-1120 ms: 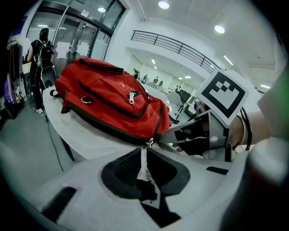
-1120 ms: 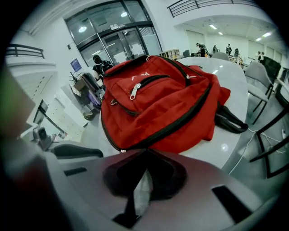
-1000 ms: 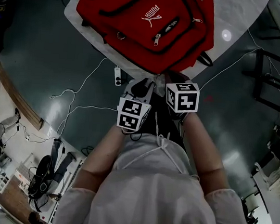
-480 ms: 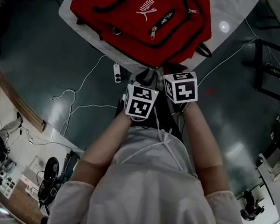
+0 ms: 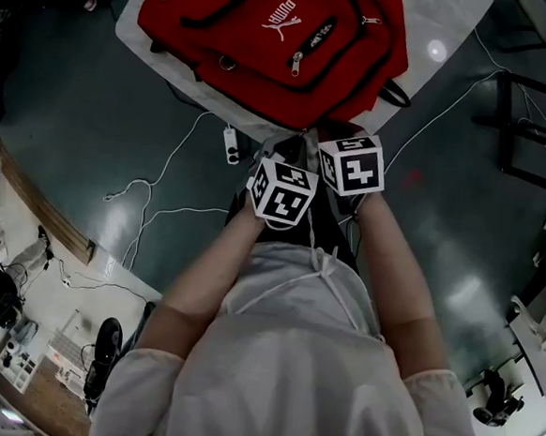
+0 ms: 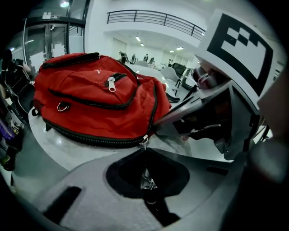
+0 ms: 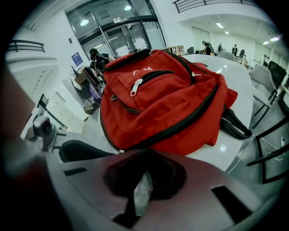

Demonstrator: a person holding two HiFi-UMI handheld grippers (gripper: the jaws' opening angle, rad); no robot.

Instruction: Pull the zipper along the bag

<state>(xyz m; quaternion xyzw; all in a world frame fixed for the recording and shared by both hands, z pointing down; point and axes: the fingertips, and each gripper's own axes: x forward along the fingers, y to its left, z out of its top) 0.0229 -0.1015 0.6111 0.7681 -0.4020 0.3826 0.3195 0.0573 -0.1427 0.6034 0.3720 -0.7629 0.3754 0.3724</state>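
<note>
On table (image 5: 449,19) | bag (image 6: 90,101) ahead | L hand-held gripper (image 6: 145,181) clamps zip pull (image 6: 144,142)

Red backpack (image 5: 257,56) on the worktop (image 5: 458,15), head view: a white PUMA wordmark (image 5: 281,14) with the leaping-cat logo beside it is printed on the front pocket and is the only legible text. Right gripper view: a blue wall sign (image 7: 76,58) hangs beside the glass doors, its print too small to read. In both gripper views the backpack's logo shows only as faint white marks.
</note>
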